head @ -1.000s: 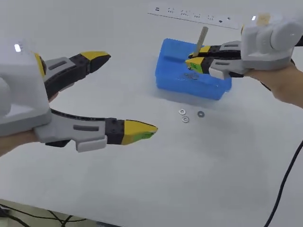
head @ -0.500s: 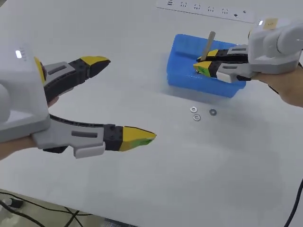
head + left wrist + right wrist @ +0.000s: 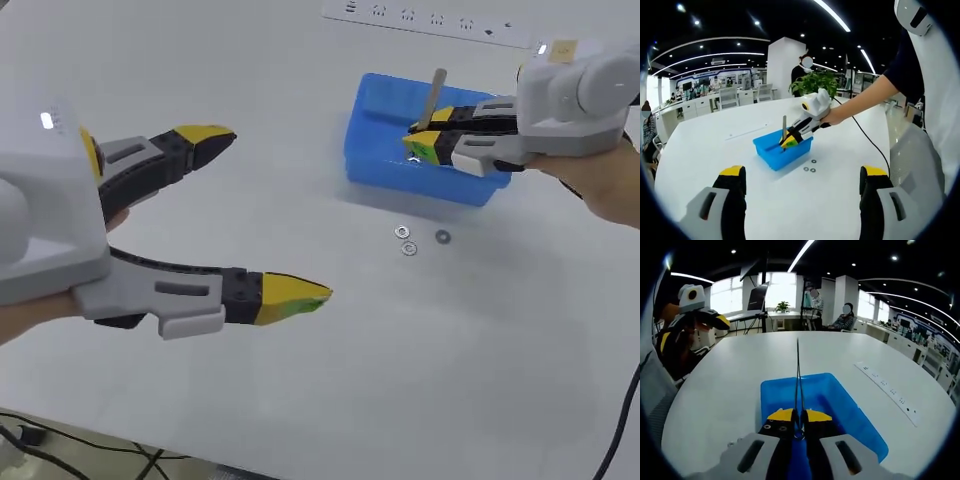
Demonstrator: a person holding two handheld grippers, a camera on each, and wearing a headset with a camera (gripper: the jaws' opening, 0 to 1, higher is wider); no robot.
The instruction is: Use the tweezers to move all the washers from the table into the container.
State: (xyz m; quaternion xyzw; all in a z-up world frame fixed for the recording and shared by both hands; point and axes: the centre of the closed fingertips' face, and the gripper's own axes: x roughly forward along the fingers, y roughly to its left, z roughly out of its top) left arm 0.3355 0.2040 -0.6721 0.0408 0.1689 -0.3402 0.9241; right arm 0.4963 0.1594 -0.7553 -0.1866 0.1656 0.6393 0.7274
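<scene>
My right gripper (image 3: 420, 143) hovers over the blue container (image 3: 380, 115), shut on the tweezers (image 3: 436, 92), which stick up from its jaws. In the right gripper view the tweezers (image 3: 797, 375) run straight ahead from the shut gripper (image 3: 797, 417) above the container (image 3: 850, 415). Three small washers (image 3: 408, 240) lie on the white table just in front of the container. My left gripper (image 3: 250, 212) is held open at the near left, well away from them, with nothing between its jaws. From the left gripper (image 3: 802, 185) I see the container (image 3: 770, 152) and washers (image 3: 810, 167) ahead.
A white power strip (image 3: 430, 22) lies along the table's far edge, behind the container. A black cable (image 3: 615, 440) hangs at the right. The table's near edge runs along the bottom left. People and desks stand in the background.
The head camera has shifted a little. My right gripper stays over the container with the tweezers. The left gripper and the washers on the table have not moved.
</scene>
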